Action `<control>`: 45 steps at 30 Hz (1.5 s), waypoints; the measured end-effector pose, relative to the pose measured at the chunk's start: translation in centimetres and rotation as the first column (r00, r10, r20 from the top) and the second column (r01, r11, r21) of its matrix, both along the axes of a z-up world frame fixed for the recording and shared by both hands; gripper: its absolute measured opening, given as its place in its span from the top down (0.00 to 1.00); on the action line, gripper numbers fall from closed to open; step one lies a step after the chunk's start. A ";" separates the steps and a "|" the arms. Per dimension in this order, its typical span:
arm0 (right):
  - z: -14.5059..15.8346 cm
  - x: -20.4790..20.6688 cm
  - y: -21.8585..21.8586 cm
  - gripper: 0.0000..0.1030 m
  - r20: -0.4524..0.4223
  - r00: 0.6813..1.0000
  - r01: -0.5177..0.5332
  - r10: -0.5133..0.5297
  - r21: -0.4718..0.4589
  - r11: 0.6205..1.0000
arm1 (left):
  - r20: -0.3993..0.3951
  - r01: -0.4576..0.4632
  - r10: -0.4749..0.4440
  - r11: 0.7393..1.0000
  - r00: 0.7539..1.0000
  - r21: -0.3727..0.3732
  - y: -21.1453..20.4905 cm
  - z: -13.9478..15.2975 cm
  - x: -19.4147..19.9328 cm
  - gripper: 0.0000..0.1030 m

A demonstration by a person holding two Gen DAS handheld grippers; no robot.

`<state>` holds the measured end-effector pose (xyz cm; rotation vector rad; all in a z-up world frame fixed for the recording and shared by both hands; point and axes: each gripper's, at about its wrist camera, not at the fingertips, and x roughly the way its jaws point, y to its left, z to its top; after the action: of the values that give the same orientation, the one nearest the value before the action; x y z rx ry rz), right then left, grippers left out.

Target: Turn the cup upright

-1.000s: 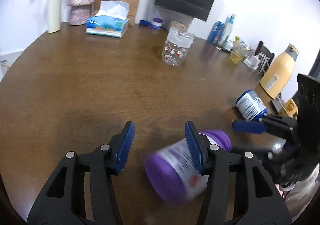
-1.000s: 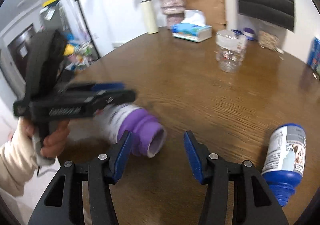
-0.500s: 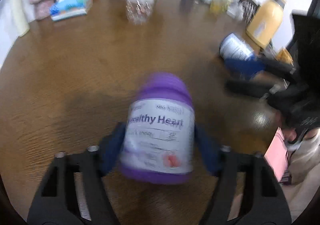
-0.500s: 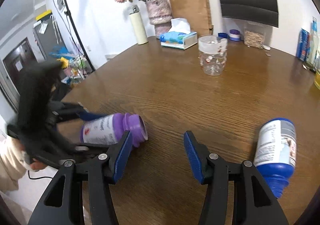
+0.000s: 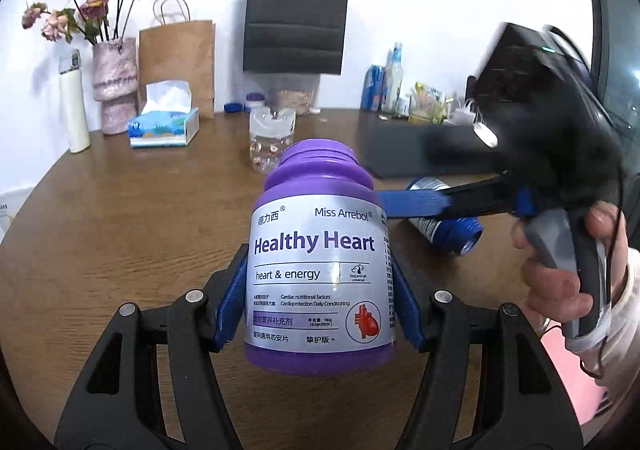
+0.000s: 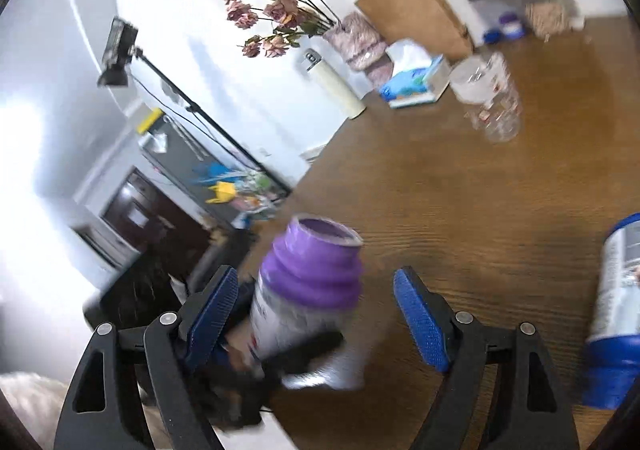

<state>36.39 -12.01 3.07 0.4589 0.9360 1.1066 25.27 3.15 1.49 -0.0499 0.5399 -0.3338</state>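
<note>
The cup is a purple lidless bottle [image 5: 320,270] labelled "Healthy Heart". It stands upright with its open mouth up, and my left gripper [image 5: 318,290] is shut on its label from both sides. The right wrist view shows the same bottle [image 6: 312,282], blurred and slightly tilted, near the table's edge. My right gripper [image 6: 318,314] is open, its jaws wide on either side of the bottle without touching it. One of its blue fingers [image 5: 416,203] reaches in behind the bottle's shoulder. A hand [image 5: 560,282] holds that gripper's handle.
A blue bottle [image 5: 444,221] lies on its side on the brown round table [image 5: 120,230], right of the purple one. Farther back stand a clear plastic cup [image 5: 272,141], a tissue box [image 5: 164,125], a flower vase [image 5: 114,89], paper bags and a black box [image 5: 420,149].
The purple bottle lay on its side a second ago. My left gripper closed on it and turned it mouth-up. My right gripper has swung in around it, still open.
</note>
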 end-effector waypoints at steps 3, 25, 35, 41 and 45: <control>-1.1 1.1 1.0 0.25 -0.094 0.995 -0.036 0.041 0.054 0.998 | 0.047 -0.001 0.000 1.000 0.999 0.015 -0.8 -0.2 -0.1 0.42; -0.7 -4.1 7.0 0.34 0.554 0.828 0.216 0.092 -0.466 0.858 | -0.201 -0.203 0.200 0.979 0.959 0.006 2.8 -3.3 0.4 0.14; 2.8 -6.9 1.2 0.19 0.521 0.852 0.274 -0.042 -0.377 0.885 | -0.053 -0.277 0.277 0.961 0.959 0.011 2.4 0.5 -3.9 0.00; 4.5 -11.6 -5.5 0.18 0.541 0.823 0.423 -0.176 -0.375 0.825 | 0.148 -0.398 0.384 0.914 0.912 0.079 -0.1 3.9 -10.7 0.00; 4.6 -15.2 -8.1 0.18 0.543 0.808 0.476 -0.228 -0.374 0.796 | 0.203 -0.421 0.397 0.903 0.895 0.088 -1.2 4.4 -14.8 0.00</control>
<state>21.14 -20.11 7.64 -0.0717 0.6182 0.5405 10.52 1.94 5.91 -0.0062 0.3567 0.1122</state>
